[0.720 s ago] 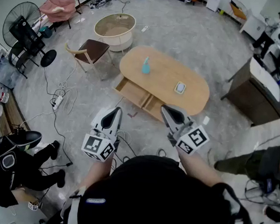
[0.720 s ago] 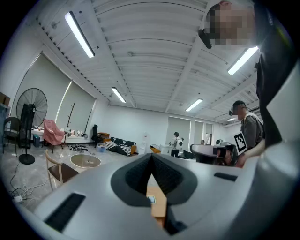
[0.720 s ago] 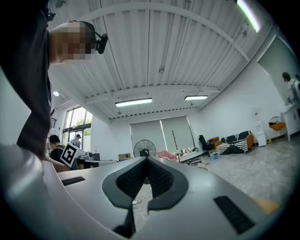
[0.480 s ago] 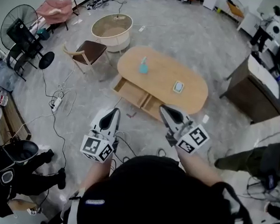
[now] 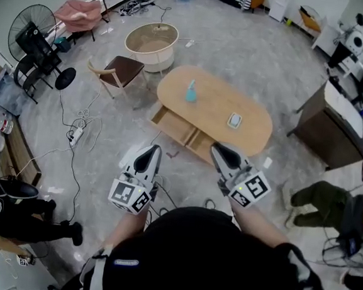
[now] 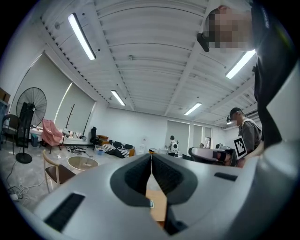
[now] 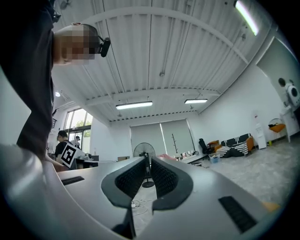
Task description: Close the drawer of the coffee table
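Observation:
An oval wooden coffee table [image 5: 216, 106] stands on the grey floor ahead of me. Its drawer [image 5: 171, 123] is pulled out on the near left side, with a second open section [image 5: 200, 142] beside it. A blue bottle [image 5: 190, 93] and a small white-and-green box [image 5: 235, 120] sit on the tabletop. My left gripper [image 5: 153, 150] is shut and empty, held level in front of my chest, short of the drawer. My right gripper [image 5: 218, 149] is also shut and empty, its tip near the drawer's right section in the head view. In the left gripper view the left gripper [image 6: 151, 157] points toward the table.
A wooden chair [image 5: 118, 71] and a round tub [image 5: 152, 42] stand left of the table. A standing fan [image 5: 36, 40] and cables [image 5: 76, 132] lie at left. A dark cabinet [image 5: 328, 129] is at right. A person's leg [image 5: 316, 197] shows at right, another person [image 5: 5, 208] at lower left.
The view has shifted slightly; both grippers stay shut in front of me. The person at the lower left has moved further toward the left edge.

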A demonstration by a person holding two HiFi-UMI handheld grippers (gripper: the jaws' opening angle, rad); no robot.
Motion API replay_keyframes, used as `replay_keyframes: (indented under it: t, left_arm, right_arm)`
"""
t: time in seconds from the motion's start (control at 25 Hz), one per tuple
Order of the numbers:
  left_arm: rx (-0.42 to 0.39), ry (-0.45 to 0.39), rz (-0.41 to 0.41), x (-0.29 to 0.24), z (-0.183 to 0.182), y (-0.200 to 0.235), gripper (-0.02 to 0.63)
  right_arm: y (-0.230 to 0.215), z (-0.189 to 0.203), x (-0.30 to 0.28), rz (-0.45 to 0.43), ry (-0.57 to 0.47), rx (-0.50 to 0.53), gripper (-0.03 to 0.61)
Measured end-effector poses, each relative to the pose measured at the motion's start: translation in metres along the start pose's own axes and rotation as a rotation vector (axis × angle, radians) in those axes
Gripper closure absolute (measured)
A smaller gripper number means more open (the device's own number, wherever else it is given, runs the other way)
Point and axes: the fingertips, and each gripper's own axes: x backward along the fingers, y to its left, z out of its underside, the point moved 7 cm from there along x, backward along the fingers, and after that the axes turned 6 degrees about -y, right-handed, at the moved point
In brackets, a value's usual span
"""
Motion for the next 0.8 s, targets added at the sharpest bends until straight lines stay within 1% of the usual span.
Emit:
replay_keyframes:
  t: [0.2, 0.24, 0.28, 0.32, 0.48, 0.6, 0.8]
  left_arm:
    - [0.006, -0.004, 0.013, -0.0011, 0.0012, -0.0016, 0.603]
    - [0.011, -0.003, 0.013, -0.0016, 0.001, -0.0018, 0.591]
    - [0.014, -0.001, 0.014, -0.0025, 0.0009, -0.0018, 0.546]
    - [0.015, 0.0, 0.016, -0.0034, 0.0008, -0.0017, 0.491]
    - [-0.02, -0.004, 0.01, -0.004, -0.002, -0.0008, 0.386]
    - [-0.051, -0.008, 0.002, -0.0028, -0.0028, 0.0002, 0.364]
    - [-0.063, -0.02, -0.016, -0.0003, -0.0056, 0.0068, 0.359]
  right_arm:
    - [0.0017, 0.0054, -0.0009, -0.011, -0.01, -0.004, 0.558]
    - [0.0019, 0.0064, -0.0022, -0.016, -0.01, -0.007, 0.505]
    - [0.0019, 0.0072, -0.0039, -0.019, -0.008, -0.01, 0.428]
    - [0.0017, 0.0077, -0.0054, -0.021, -0.004, -0.013, 0.399]
    - [0.0029, 0.0058, -0.0077, -0.03, -0.006, -0.01, 0.373]
    - [0.0016, 0.0081, -0.0057, -0.028, -0.01, -0.006, 0.37]
    - [0.0001, 0.0089, -0.0089, -0.016, -0.005, -0.001, 0.367]
